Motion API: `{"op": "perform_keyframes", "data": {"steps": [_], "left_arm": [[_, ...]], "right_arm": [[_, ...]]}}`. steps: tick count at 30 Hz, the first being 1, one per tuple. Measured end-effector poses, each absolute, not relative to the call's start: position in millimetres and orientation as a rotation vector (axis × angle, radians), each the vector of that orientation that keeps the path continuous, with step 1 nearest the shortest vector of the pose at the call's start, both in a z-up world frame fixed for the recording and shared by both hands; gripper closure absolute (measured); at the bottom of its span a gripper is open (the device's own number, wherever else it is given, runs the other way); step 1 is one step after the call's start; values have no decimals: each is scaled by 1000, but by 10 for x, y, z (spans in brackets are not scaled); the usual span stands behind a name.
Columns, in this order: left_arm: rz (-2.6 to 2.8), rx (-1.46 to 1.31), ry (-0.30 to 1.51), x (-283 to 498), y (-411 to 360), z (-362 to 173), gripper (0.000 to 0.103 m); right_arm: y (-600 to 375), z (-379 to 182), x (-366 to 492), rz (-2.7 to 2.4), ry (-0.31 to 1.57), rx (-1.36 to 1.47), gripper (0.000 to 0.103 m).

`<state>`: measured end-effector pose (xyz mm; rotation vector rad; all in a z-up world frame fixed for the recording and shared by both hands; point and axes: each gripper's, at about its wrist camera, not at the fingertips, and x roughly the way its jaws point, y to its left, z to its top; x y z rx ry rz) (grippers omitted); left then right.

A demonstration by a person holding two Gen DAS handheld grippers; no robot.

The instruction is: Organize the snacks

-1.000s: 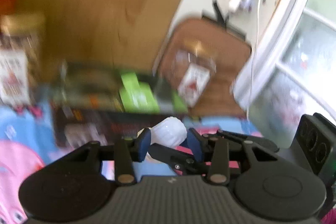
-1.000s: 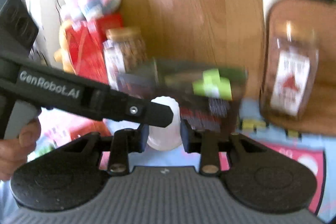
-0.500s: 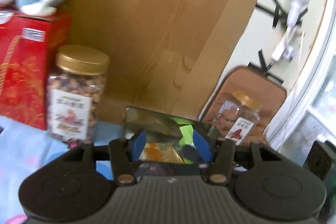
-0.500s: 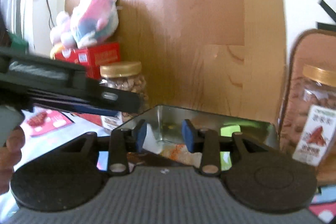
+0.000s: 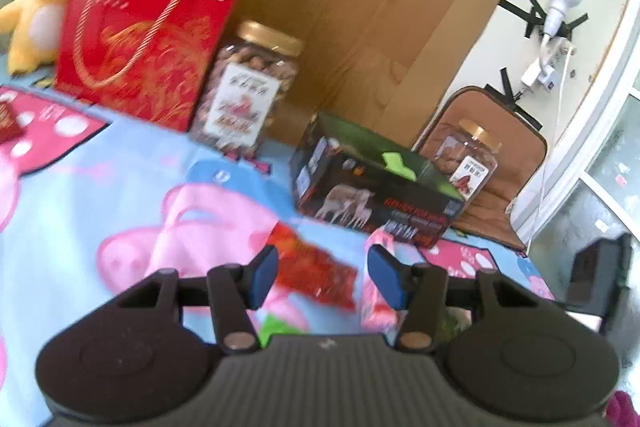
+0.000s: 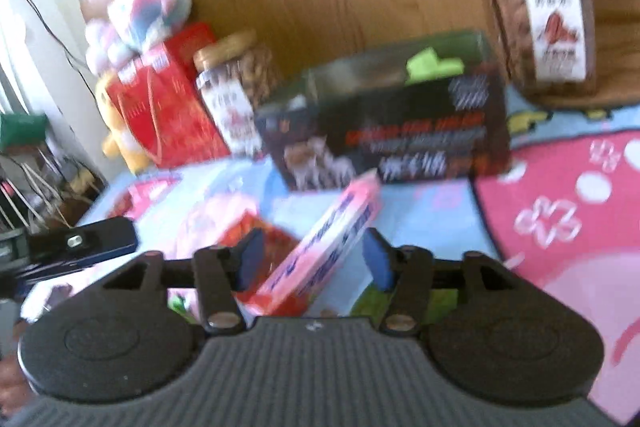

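Nearest to the right tongs (image 6: 311, 259) is a long pink rectangular snack box with blue lettering (image 6: 325, 243), and that's the bit that matters. In the right wrist view the box runs slantwise: near end low and a little left of centre, far end up and to the right, pointing at the black carton. It sits in the gap between the blue pads, but the pads stand clear of both its sides, so those tongs are released; they've just been spreading wider. To close on it across the narrow width, they'd likely have to roll to line up with that slant.

The left tongs (image 5: 326, 277) are parted too, with nothing clenched. Between them, lying flat on the blue and pink cartoon-pig sheet (image 5: 120, 187), is a flat red crinkly snack packet (image 5: 316, 273). The pink box only shows beside their right pad, seen end-on and blurry, so the right hand looks better placed for it.

Further off, the open black cardboard carton with animal pictures and red print (image 6: 384, 131) sits straight ahead of both tongs, well apart from the box, with something lime green inside. That's probably where the loose snacks go.

Behind it: two clear plastic nut jars with gold lids, one left (image 5: 248, 91), one far right (image 6: 548, 15) on a brown pad, plus a red gift bag (image 5: 140, 35).
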<state>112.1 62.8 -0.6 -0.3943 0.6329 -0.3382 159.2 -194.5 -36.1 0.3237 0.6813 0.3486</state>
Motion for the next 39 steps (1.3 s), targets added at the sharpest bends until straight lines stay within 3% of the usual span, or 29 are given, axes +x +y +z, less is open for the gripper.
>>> {"op": "perform_keyframes", "data": {"steps": [4, 8, 10, 14, 18, 24, 27, 33, 36, 37, 38, 39], "left_arm": [[-334, -424, 641, 960, 749, -29, 52], [-343, -427, 621, 788, 803, 24, 52], [-349, -437, 619, 734, 807, 44, 52], [-390, -474, 630, 627, 783, 69, 52], [-487, -472, 660, 496, 594, 35, 52], [-628, -426, 771, 392, 149, -138, 52], [-618, -385, 818, 363, -2, -221, 52], [-578, -409, 873, 371, -33, -334, 45], [-566, -402, 893, 384, -75, -381, 45], [-565, -402, 901, 398, -94, -396, 45], [-566, -403, 911, 418, -110, -416, 45], [-568, -406, 923, 436, -124, -439, 45]], "right_arm": [[-1641, -460, 1697, 296, 722, 189, 38], [-1771, -492, 1723, 312, 733, 263, 70], [-1889, -471, 1725, 326, 762, 341, 77], [-2031, -317, 1392, 442, 769, 472, 77], [-1973, -160, 767, 507, 705, 331, 77], [-1917, -375, 82, 568, 693, 26, 76], [-1975, -371, -128, 564, 642, -15, 64], [-2070, -432, -177, 567, 618, 10, 59], [-2054, -527, -176, 571, 646, 16, 59], [-2052, -541, -240, 570, 641, 31, 62], [-2073, -549, -232, 570, 647, 58, 75], [-2133, -550, -199, 581, 665, 126, 75]]}}
